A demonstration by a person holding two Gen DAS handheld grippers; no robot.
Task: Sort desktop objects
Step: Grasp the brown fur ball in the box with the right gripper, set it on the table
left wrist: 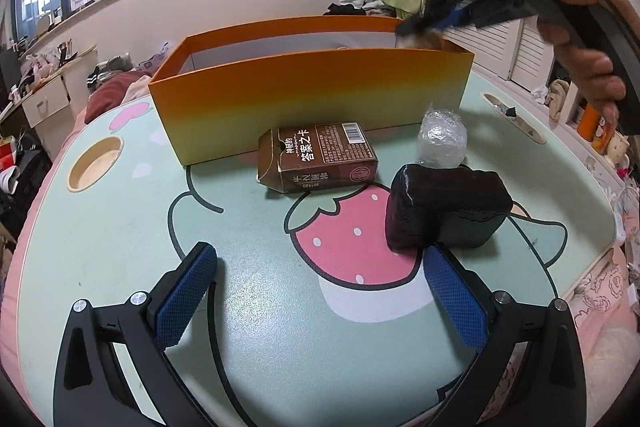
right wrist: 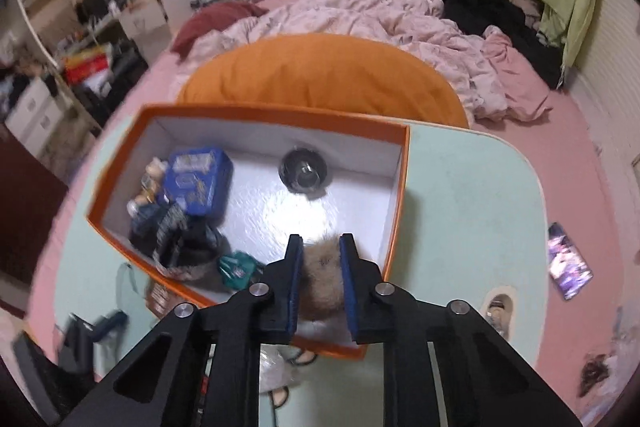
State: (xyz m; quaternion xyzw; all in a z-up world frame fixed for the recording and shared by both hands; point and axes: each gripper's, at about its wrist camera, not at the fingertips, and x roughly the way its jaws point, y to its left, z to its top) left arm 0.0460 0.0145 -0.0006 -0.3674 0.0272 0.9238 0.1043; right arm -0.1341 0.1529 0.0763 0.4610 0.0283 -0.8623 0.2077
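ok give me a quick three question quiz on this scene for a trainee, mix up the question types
1. True or false: the left gripper is clamped on the brown card box.
2. What does the right gripper hold? A) a furry brown ball B) a phone C) a blue tin
3. Fill in: the bubble-wrapped bundle sits on the table, just in front of the ____ box.

Key:
1. False; it is open and empty.
2. A
3. orange

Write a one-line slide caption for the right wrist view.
Right gripper shut on a brown fluffy ball above the orange box already holding sorted items.
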